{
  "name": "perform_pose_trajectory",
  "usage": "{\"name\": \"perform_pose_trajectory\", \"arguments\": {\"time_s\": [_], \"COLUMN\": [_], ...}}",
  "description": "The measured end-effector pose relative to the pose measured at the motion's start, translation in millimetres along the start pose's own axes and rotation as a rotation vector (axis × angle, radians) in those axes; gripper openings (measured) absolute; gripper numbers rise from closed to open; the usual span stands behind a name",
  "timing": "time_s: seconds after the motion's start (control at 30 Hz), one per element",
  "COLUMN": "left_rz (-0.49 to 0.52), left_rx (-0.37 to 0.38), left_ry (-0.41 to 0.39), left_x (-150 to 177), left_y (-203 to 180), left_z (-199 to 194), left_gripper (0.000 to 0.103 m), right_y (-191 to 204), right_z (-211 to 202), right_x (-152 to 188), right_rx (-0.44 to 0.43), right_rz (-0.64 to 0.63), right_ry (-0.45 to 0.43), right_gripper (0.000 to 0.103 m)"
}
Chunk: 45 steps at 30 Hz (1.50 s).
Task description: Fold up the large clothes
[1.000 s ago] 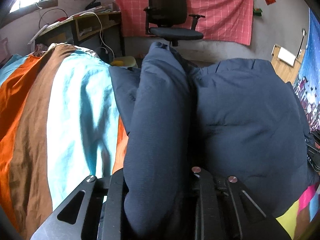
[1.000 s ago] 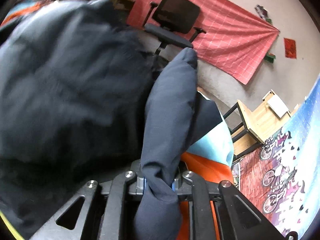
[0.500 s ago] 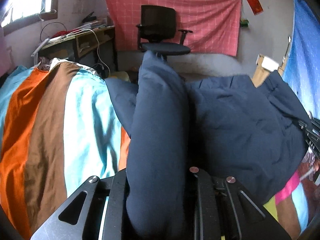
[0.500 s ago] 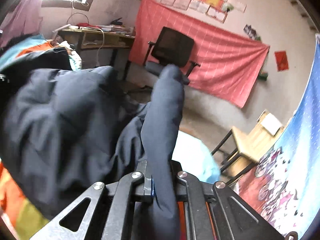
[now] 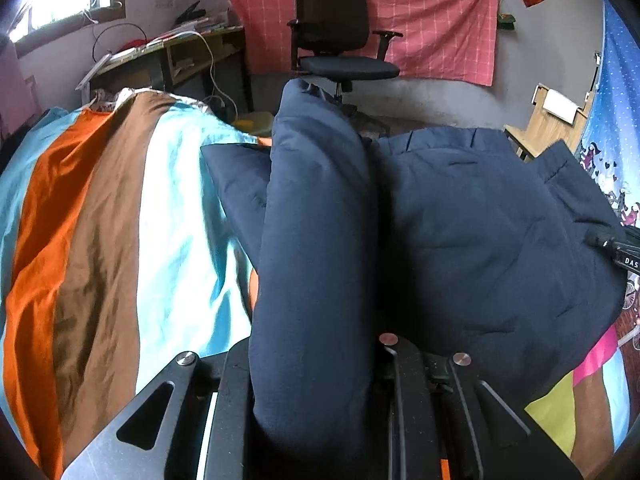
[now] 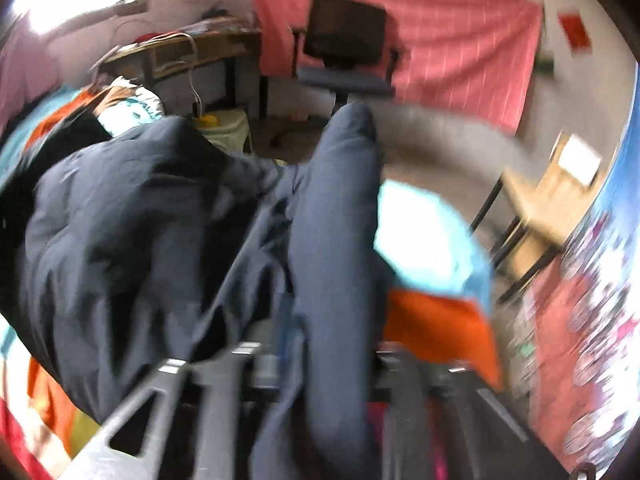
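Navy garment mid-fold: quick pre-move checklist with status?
1. Left hand-held gripper clamped on the navy garment: ok.
2. Right hand-held gripper grip: not ok, jaws are opening with cloth between them.
3. Garment body resting on the striped bedspread: ok.
4. Fold edges aligned: cannot tell, right wrist view is blurred.
5. Office chair away from the bed: ok.
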State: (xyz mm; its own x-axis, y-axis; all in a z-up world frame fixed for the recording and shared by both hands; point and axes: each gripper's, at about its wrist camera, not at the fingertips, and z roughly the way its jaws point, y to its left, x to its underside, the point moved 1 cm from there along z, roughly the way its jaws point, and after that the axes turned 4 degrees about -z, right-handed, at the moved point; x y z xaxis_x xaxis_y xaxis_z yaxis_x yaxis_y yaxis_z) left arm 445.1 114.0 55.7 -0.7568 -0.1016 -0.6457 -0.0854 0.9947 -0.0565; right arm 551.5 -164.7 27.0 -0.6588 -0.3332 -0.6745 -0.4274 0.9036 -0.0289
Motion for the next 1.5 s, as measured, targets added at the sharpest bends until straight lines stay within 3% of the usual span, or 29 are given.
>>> {"name": "perform_pose_trajectory", "arguments": {"time_s": [0.03,0.13,0.2,0.4,0.57,0.6,0.67,0.7,0.73,0.8,0.83,0.9,1.0,1.17,1.3,1.4,1.5], "left_rz": [-0.003,-0.017,-0.018,-0.029,-0.042,-0.043,-0.053,-0.059,-0.062,-0.06,-0.057,-0.056,-0.054,-0.049,-0.003,0.038,0.041], "left_rx": [0.006,0.028,0.037,0.066,0.082,0.083,0.085,0.086,0.085,0.07,0.061,0.041,0.028,0.045,0.052,0.047,0.044], "left_ry": [0.004,0.027,0.043,0.064,0.076,0.079,0.082,0.083,0.082,0.073,0.067,0.047,0.014,-0.051,-0.087,-0.097,-0.065], "left_x": [1.8,7.2,9.5,13.4,16.2,16.7,15.8,15.5,15.0,13.6,14.7,13.8,9.5,-4.5,4.1,16.1,26.5], "left_y": [3.2,14.8,22.8,33.3,39.4,40.7,42.2,42.3,42.2,41.8,38.2,35.1,33.8,32.9,27.5,18.7,13.1], "left_z": [2.0,17.9,29.6,56.0,66.2,66.5,64.4,62.4,61.3,55.3,52.1,42.2,20.9,-25.6,-61.2,-74.9,-67.0], "left_gripper": [0.017,0.018,0.02,0.026,0.028,0.028,0.028,0.028,0.028,0.025,0.024,0.019,0.016,0.015,0.015,0.015,0.015], "right_y": [-5.3,-23.5,-36.1,-73.8,-74.6,-72.2,-69.8,-69.7,-71.5,-67.6,-63.0,-50.8,-42.6,-26.4,-13.9,-4.5,-4.4], "right_z": [8.9,41.4,65.4,125.4,134.5,134.8,133.8,131.1,128.3,113.2,107.7,89.6,64.0,-1.4,-50.7,-70.7,-64.9], "right_x": [0.5,4.2,7.9,31.2,38.5,39.9,42.1,44.0,45.3,46.4,45.0,38.8,26.3,9.6,13.4,24.4,39.4], "right_rx": [-0.012,-0.045,-0.112,-0.383,-0.507,-0.535,-0.584,-0.608,-0.627,-0.631,-0.609,-0.528,-0.473,-0.445,-0.426,-0.413,-0.408], "right_rz": [0.02,0.047,0.1,0.364,0.406,0.411,0.436,0.45,0.455,0.46,0.44,0.381,0.334,0.269,0.208,0.199,0.23], "right_ry": [0.023,0.095,0.144,0.221,0.226,0.232,0.231,0.222,0.206,0.155,0.143,0.127,0.085,0.006,-0.034,-0.058,-0.043], "right_gripper": [0.072,0.088,0.101,0.103,0.103,0.102,0.085,0.072,0.052,0.034,0.031,0.027,0.022,0.017,0.017,0.017,0.017]}}
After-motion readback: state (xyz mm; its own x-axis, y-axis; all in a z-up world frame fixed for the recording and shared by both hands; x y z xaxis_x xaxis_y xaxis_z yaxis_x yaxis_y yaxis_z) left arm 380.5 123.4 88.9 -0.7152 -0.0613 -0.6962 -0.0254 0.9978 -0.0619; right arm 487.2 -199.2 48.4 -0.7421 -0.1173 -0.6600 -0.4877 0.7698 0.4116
